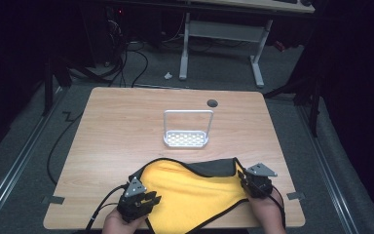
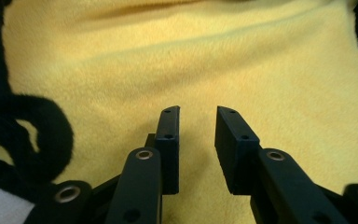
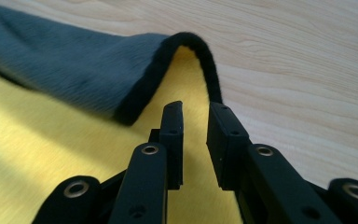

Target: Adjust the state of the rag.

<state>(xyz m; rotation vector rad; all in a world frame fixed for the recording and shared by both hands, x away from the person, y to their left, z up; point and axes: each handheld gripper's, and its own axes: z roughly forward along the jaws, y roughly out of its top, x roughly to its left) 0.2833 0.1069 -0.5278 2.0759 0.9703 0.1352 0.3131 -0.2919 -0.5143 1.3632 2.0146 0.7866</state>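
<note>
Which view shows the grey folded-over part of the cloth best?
Right gripper view: the grey flap is close up, its black edge curling over the yellow side. The high view shows it small, as a dark band along the cloth's far edge. The left gripper view gives yellow cloth, black-edged.

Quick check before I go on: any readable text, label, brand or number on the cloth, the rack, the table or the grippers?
None can be read. The yellow cloth, its grey folded-over flap, the white wire rack, the wooden table, the left gripper and the right gripper carry no visible text, label or number.
</note>
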